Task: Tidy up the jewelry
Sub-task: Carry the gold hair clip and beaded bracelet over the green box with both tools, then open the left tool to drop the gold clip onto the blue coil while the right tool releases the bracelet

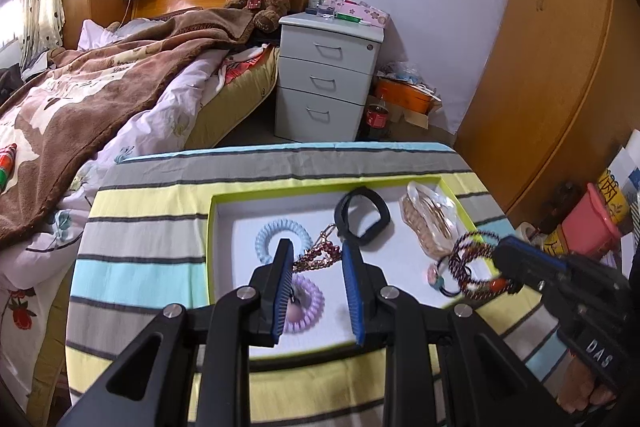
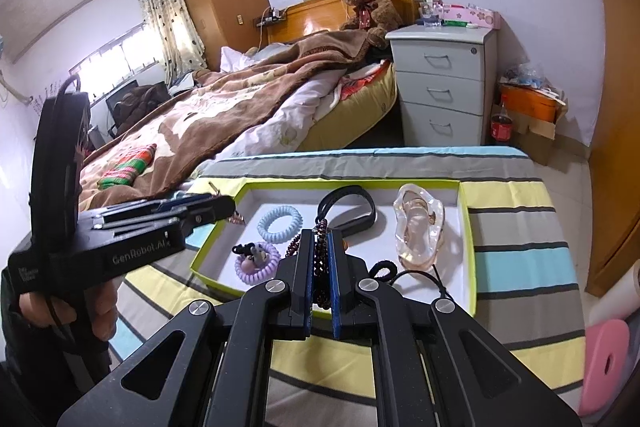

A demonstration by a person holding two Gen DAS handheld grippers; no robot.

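Holding a dark red-and-purple beaded bracelet string [image 1: 472, 263] pinched tight between its nearly closed jaws, the right gripper [image 2: 320, 247] hangs over the near right part of the shallow white tray with the lime-green rim [image 1: 212, 227], probably lifted clear so the loops hang free of the other pieces before sorting. The left gripper [image 1: 316, 259] stands partly open above the tray's middle with nothing between its blue pads; it looks ready to help or take another item.

The tray lies on a striped yellow, grey and teal cloth [image 1: 152, 235] and holds:
- pale blue coil hair tie [image 1: 266, 237], far left
- lilac coil hair tie [image 1: 306, 307] with a small charm, near left
- rose-gold chain [image 1: 320, 255] in the middle
- black band bracelet [image 1: 362, 213], standing on edge at the back
- clear plastic pouch of gold-toned bangles [image 1: 430, 223], right side
- thin black cord with a small pendant [image 1: 438, 281], near right
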